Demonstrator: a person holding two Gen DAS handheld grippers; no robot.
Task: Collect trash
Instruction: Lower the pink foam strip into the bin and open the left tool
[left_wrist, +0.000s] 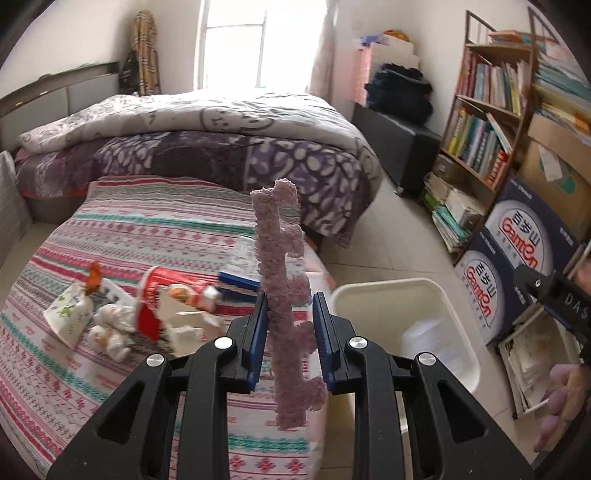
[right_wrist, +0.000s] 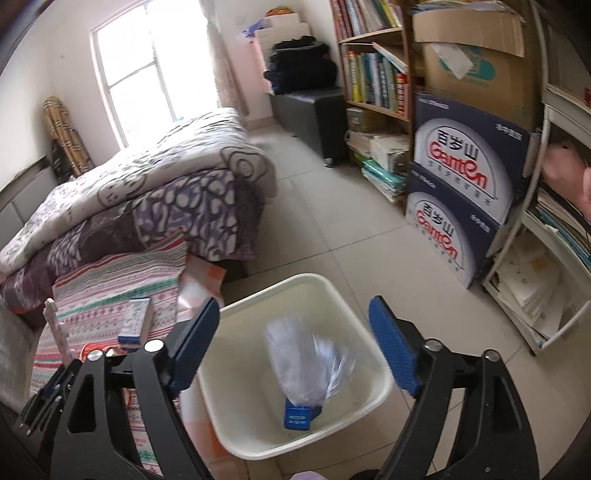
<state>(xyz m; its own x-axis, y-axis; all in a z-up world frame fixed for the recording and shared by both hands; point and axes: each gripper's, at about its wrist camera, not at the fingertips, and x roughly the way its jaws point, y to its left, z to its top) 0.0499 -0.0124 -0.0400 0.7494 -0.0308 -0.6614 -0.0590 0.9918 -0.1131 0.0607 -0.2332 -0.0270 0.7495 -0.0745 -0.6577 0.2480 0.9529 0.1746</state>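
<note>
A bed (left_wrist: 229, 147) heaped with a purple patterned quilt (left_wrist: 258, 162) stands under the window (left_wrist: 240, 40), opposite a wooden bookshelf (left_wrist: 484, 122) beside stacked Ganten boxes (right_wrist: 461, 192) on the tiled floor (right_wrist: 332, 236).

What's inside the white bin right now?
In the white bin lie a clear plastic wrapper and a small blue box. Whatever sits beneath them is hidden.

Setting: home bedroom. Evidence: bed (left_wrist: 207, 147) with patterned quilts below a bright window (left_wrist: 258, 40); wooden bookshelf (left_wrist: 487, 110) packed with books; stacked water cartons (right_wrist: 461, 192); tiled floor (right_wrist: 325, 221).
</note>
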